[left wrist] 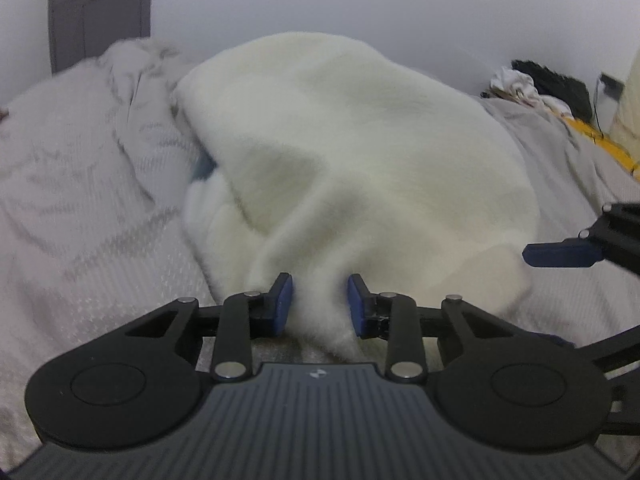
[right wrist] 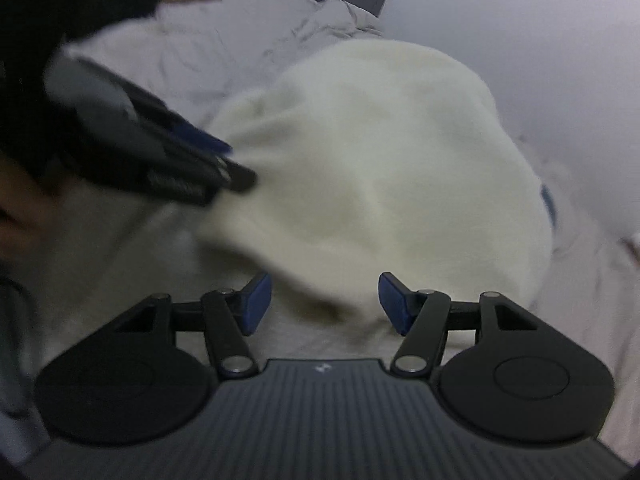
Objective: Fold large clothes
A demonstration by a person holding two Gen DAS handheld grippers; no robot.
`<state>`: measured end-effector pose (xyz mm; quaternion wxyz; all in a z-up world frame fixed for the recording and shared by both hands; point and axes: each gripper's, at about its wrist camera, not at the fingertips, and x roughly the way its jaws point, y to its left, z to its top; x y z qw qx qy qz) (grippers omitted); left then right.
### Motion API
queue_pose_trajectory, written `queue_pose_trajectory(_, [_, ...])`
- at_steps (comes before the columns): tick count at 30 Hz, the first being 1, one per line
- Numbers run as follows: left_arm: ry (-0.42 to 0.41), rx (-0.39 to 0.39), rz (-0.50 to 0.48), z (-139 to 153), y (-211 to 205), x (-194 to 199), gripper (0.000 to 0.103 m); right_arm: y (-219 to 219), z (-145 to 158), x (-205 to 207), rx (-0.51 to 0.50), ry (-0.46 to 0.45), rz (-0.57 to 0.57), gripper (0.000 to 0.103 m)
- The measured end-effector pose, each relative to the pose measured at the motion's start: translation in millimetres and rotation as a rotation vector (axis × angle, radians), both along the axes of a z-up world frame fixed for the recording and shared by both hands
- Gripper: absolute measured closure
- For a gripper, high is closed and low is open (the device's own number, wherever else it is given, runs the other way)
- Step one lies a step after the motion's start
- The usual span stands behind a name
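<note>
A: Well, we see the cream fleece garment heaped in the middle of the bed, on a pale grey quilted cover. In the left wrist view it fills the centre and runs from about twelve o'clock down to six.

B: And our left hand-held gripper?

A: Its blue pads stand part-way apart, with a ridge of the fleece rising between them. We cannot tell whether the pads press on the cloth or only flank it.

B: In the right wrist view we see that same left hand-held gripper at nine o'clock, blurred, its tips at the fleece's edge where the cloth is drawn out in a stretched fold toward it.

A: Our right hand-held gripper is at six o'clock in its own view, jaws wide apart. The near hem of the fleece garment lies in the gap, but neither pad touches it, so we hold nothing there.

B: From the left wrist view, one blue finger of the right hand-held gripper pokes in at three o'clock, just beside the fleece's right edge.

A: Behind the bed we see a white wall, a grey door at eleven o'clock, and a dark pile of small things at two o'clock.
</note>
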<state>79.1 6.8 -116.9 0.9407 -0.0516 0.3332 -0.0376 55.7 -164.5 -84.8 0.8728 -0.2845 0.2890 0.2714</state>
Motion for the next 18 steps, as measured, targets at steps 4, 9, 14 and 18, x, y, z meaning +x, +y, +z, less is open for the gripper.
queue_pose_trajectory(4, [0.010,-0.028,0.010,-1,5,4,0.068,7,-14,15,-0.042,-0.009,-0.046,0.043])
queue_pose_trajectory(9, [-0.010,-0.074,0.011,3,9,2,0.068,-2,-11,41,0.074,0.003,-0.160,0.085])
queue_pose_trajectory(14, [-0.156,-0.139,-0.012,29,11,-22,0.068,-45,24,50,0.439,0.065,-0.253,0.093])
queue_pose_trajectory(18, [-0.264,-0.122,-0.126,43,-7,-46,0.066,-67,39,51,0.606,0.108,-0.288,0.093])
